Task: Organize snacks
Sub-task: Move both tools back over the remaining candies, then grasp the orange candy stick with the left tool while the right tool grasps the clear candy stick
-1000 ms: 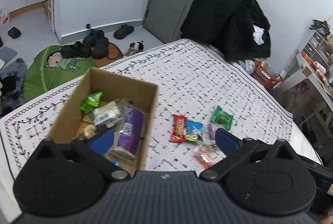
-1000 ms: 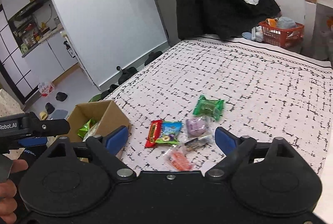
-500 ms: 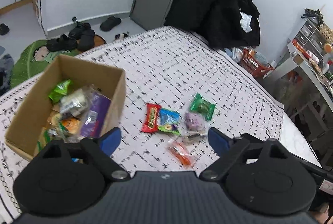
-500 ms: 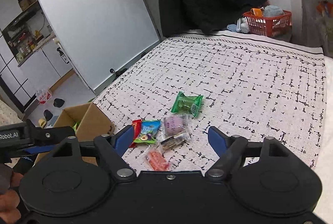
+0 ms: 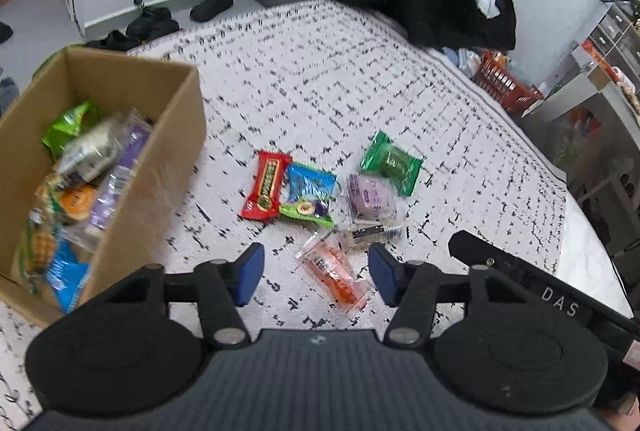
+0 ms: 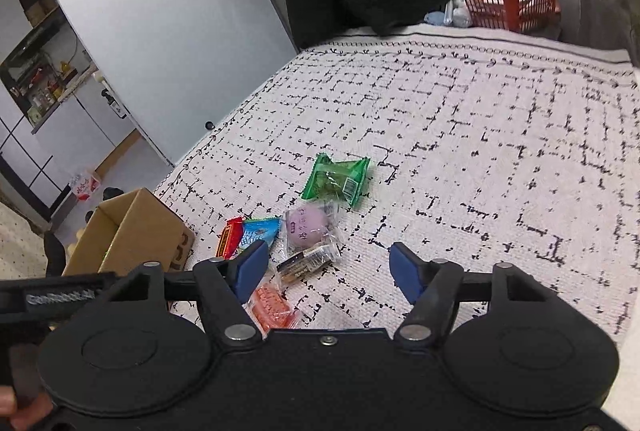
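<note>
Your left gripper [image 5: 316, 273] hangs over the patterned cloth [image 5: 320, 91] with its jaws about half apart and closing; the orange packet [image 5: 334, 277] lies on the cloth in the gap between them, and neither pad touches it. Your right gripper [image 6: 326, 271] is also half apart and closing, with bare cloth in its gap and nothing gripped. Taking the orange packet as the mark: the dark stick snack [image 5: 370, 234] lies just beyond it, the purple pack [image 5: 370, 197] beyond that, and the green pack [image 5: 392, 163] farthest. The blue pack [image 5: 310, 193] and red bar [image 5: 266, 185] sit beyond it to the left, touching each other. The box [image 5: 152, 167], part filled with snacks, stands well left.
</note>
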Available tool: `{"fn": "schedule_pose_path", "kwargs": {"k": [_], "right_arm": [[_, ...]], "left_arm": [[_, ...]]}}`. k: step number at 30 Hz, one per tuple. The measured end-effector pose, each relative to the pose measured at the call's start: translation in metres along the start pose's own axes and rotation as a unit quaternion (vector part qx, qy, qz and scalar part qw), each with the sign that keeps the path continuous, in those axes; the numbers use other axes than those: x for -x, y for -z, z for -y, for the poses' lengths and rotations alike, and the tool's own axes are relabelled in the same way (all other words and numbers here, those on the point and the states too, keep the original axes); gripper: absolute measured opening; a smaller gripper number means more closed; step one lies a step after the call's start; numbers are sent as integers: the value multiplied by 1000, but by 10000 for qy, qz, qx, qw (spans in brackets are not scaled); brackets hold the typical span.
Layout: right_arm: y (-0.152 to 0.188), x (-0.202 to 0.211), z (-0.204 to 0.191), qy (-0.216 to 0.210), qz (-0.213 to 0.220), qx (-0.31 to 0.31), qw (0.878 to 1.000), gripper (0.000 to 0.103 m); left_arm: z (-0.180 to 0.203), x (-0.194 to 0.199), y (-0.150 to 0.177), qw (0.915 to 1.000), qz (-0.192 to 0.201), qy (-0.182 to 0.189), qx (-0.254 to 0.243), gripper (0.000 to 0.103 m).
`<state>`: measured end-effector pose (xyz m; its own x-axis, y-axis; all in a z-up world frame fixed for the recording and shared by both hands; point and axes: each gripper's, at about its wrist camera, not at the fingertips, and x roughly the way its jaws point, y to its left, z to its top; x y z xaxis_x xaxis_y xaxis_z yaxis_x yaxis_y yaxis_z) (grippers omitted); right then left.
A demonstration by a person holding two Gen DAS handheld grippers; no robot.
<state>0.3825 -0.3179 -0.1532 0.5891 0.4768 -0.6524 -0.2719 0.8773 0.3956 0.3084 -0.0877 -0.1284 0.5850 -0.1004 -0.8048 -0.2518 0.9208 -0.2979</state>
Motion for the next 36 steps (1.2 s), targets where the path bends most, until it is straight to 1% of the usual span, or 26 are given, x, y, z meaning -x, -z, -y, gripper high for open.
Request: {"fn": "schedule_pose_path", "kwargs": {"k": [3,5,7,15,18,21,27,30,31,32,34,36], "right_arm": [[3,-6,6,-26,-25,-57,10000,65],[6,-11,13,-45,-75,-130,9999,64],[9,-15,19,-43,-160,-192,9997,63],[11,-24,29,-101,-209,-371,9990,63],[11,-27,33,-47,-195,-418,9989,63],[10,-32,35,-31,-185,-454,9988,63],[7,-45,27,-80,-267,-477,9985,63],[4,-52,21,-100,-263,-413,9988,63],[3,-55,19,-79,-259,-381,9989,63],[2,-58,17,-58,-257,-355,9990,63],[0,-63,13,-15,-249,-293,9993,63],[-1,-67,8,51,-244,-183,9995,63]], "left_arm": [[4,-16,1,9999,-98,-23,40,52],[7,-27,2,9999,-156,-31,48,47],[11,-37,3,9997,-227,-51,70,45],[21,-67,10,9989,-399,-204,97,45],[22,-73,14,9986,-436,-295,88,45],[24,-74,17,9981,-380,-475,-66,45],[13,-68,15,9978,-363,-554,-29,45],[6,-68,16,9983,-317,-485,20,34],[4,-68,16,9986,-295,-432,57,23],[2,-68,16,9989,-305,-344,96,20],[0,-68,15,9989,-324,-295,161,18],[0,-65,14,9989,-311,-333,141,17]]}}
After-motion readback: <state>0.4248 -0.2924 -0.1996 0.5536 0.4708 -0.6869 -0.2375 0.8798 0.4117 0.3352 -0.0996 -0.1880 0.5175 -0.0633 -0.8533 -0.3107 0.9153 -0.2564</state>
